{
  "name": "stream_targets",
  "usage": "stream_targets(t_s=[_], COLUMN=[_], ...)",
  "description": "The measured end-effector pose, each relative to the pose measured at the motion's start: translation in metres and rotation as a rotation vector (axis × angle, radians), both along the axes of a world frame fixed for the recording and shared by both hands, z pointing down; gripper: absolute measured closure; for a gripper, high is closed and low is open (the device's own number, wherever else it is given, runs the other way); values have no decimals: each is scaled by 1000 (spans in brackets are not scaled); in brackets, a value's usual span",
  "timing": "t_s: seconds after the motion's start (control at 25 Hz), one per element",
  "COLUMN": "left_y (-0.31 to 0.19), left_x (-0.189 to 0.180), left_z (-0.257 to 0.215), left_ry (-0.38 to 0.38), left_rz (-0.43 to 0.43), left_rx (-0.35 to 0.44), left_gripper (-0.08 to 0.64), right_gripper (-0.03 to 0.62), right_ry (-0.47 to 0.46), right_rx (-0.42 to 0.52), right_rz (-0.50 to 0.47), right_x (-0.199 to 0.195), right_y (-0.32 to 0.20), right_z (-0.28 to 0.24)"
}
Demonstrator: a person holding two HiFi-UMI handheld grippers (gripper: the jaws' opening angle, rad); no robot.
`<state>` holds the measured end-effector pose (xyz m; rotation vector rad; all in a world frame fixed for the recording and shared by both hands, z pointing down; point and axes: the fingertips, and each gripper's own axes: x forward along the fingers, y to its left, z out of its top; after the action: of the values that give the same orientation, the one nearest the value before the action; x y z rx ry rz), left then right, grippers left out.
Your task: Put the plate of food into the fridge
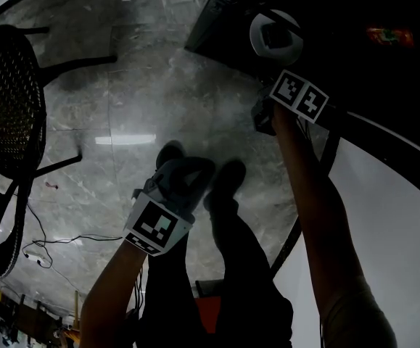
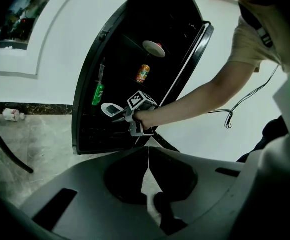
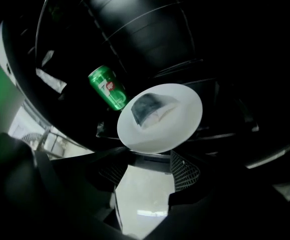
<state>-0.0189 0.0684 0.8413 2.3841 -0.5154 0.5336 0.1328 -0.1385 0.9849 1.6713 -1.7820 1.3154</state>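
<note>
right gripper (image 3: 147,159) jaws apart by a round white plate (image 3: 182,121) of dark food (image 3: 147,108); left gripper (image 2: 147,150) jaws together, empty.

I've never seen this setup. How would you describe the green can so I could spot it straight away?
Find the open black fridge, dark inside. Low in it, a white plate of food shows just past the right tongs, and the green can is close beside that plate. Its colour sets it apart: the other can, higher up, is orange.
</note>
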Motion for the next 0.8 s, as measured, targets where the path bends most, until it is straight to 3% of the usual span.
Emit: stream_targets(t_s=[0.12,0.48,0.8], left_y=[-4,0,5], left_x=[1,8,4], left_z=[2,2,7], left_ry=[-3,-8,-32], left_rz=[-2,25,31], left_rx=[6,9,4], left_gripper=[545,545,545], right_gripper=[330,330,330], right_ry=[40,60,106], right_rx=[-2,-19,53], right_rz=[-31,28,-101], right_x=[1,8,-7], right_y=[-4,-6,3], right_z=[-1,0,-16])
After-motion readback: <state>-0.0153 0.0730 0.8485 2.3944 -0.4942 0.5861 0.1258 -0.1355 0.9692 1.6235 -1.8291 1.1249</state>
